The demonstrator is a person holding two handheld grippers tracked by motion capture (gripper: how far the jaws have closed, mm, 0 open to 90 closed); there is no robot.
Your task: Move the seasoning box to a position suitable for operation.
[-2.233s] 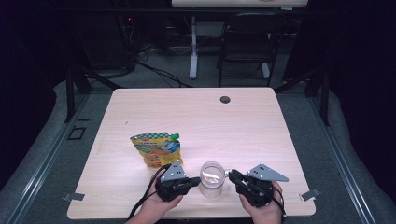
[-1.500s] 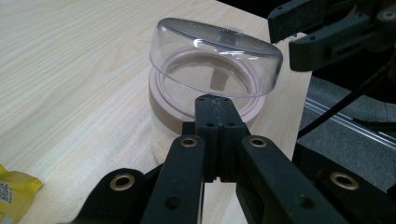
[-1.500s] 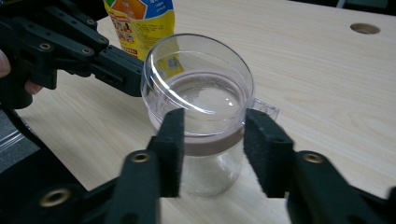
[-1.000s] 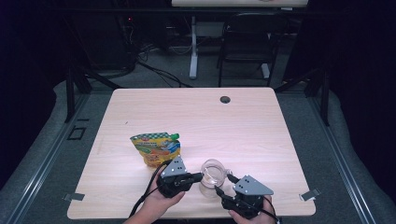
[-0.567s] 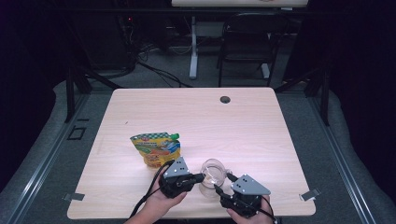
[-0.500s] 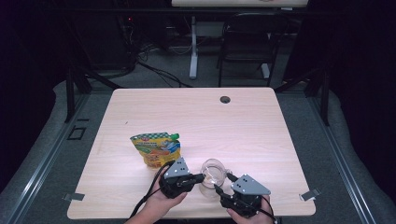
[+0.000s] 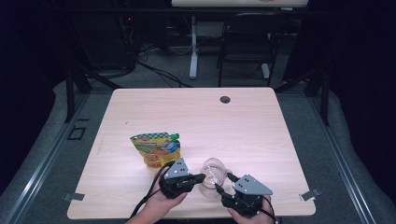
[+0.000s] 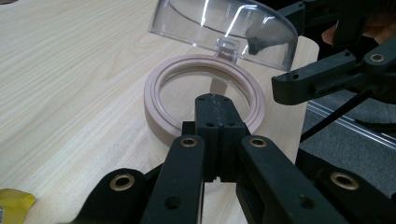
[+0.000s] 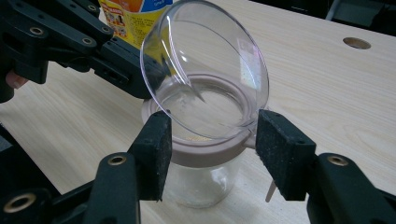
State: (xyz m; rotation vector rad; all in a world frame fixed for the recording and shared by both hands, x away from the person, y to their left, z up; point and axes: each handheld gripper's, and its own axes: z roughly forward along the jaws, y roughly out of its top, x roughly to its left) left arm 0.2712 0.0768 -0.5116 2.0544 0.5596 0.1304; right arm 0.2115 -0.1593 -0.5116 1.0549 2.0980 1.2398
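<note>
Up high, the glass jar (image 7: 212, 177) stands near the front edge of the desk (image 7: 261, 126), between the left tongs (image 7: 201, 177) and the right tongs (image 7: 221, 186). Both hands reach in low, pointing at each other.

Next, the left tongs' view: they (image 8: 218, 103) are pressed together on the jar's pink rim (image 8: 156, 100).

Last, the right tongs' view: they (image 9: 211, 140) are apart beside the rim, under the tilted clear lid (image 9: 205, 70). A slow, gentle move, with the jar held steady, should work best.

Pouch (image 7: 156, 148) just behind left gripper (image 7: 201, 177); far tabletop (image 7: 224, 121) bare.
</note>
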